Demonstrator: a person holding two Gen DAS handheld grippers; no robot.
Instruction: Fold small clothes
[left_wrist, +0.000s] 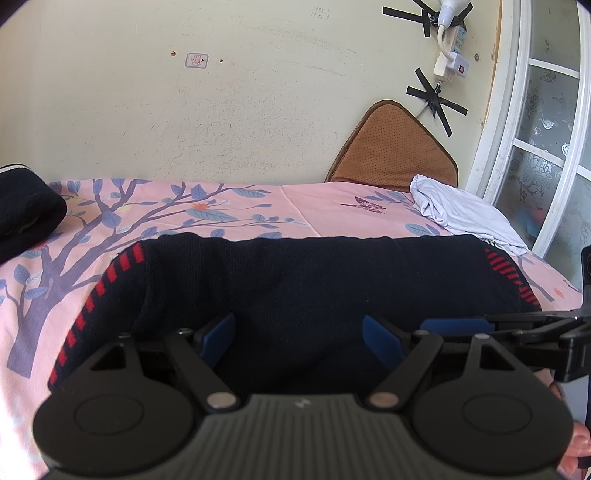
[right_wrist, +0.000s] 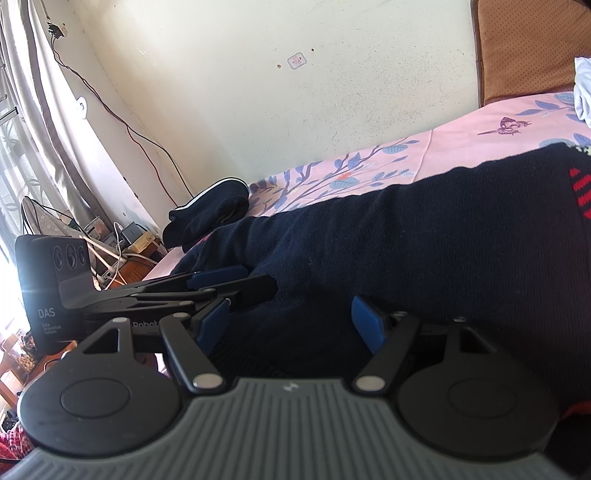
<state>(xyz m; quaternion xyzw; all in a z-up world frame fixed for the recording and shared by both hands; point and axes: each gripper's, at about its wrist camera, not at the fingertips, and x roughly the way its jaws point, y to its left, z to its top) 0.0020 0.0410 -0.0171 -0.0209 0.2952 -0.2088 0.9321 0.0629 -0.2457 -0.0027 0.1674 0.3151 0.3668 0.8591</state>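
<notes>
A dark navy knit sweater (left_wrist: 314, 273) with red-striped seams lies spread flat on the pink floral bed sheet (left_wrist: 110, 236). My left gripper (left_wrist: 299, 332) hovers over the sweater's near edge, its blue pads (left_wrist: 218, 332) wide apart with only flat fabric between them. My right gripper (right_wrist: 290, 321) sits just beside it on the same near edge (right_wrist: 406, 240), also open. Each gripper shows in the other's view: the right one (left_wrist: 458, 325) at the right, the left one (right_wrist: 221, 280) at the left. Neither pinches the cloth.
A folded dark garment (left_wrist: 26, 218) lies at the bed's far left. A crumpled white cloth (left_wrist: 458, 214) and a brown cushion (left_wrist: 395, 147) sit at the far right against the wall. A window frame (left_wrist: 517, 147) borders the right side. A hand (left_wrist: 569, 454) shows at the bottom right.
</notes>
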